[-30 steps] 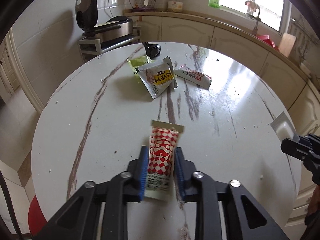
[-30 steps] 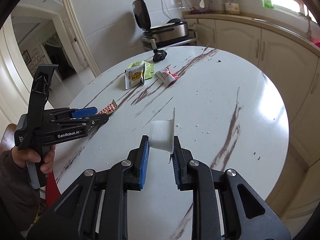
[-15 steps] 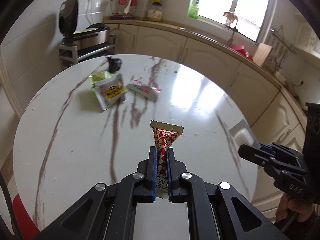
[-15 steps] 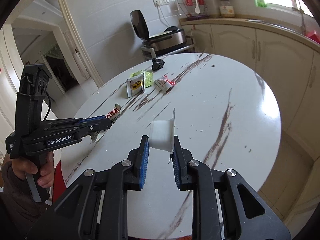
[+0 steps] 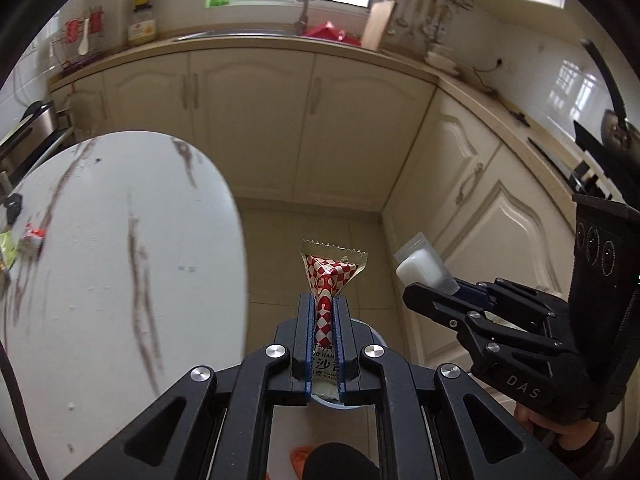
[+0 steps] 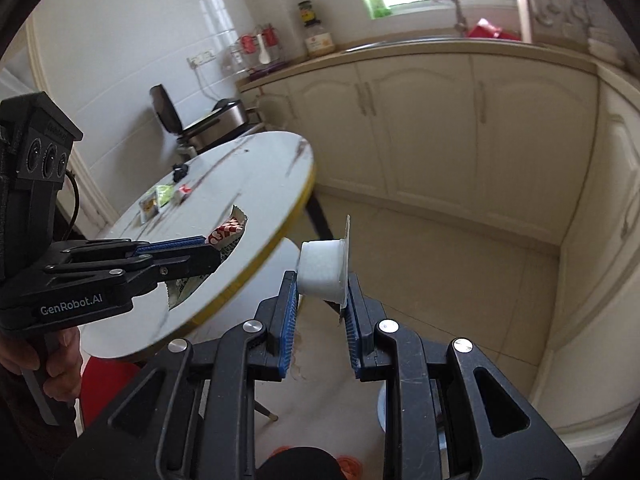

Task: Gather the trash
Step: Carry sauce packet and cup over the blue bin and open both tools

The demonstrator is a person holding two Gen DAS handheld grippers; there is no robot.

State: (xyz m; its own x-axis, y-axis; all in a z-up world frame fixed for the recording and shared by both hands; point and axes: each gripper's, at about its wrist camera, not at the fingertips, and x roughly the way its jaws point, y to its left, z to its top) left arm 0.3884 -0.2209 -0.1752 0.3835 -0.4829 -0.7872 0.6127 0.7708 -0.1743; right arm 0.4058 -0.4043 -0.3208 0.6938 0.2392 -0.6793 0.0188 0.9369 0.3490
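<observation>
The left tool is clamped on a red-and-white checkered sauce packet, and it hangs over the tiled floor, just beside the edge of the round marble bench. The right tool is clamped on a small white plastic cup with its lid peeled up, also off the bench and above the floor. Under the left tool a round rim shows, mostly hidden. On the bench lie more trash: a yellow packet, a green wrapper and a red-white wrapper, near a small black object. Cream cabinets stand behind.
</observation>
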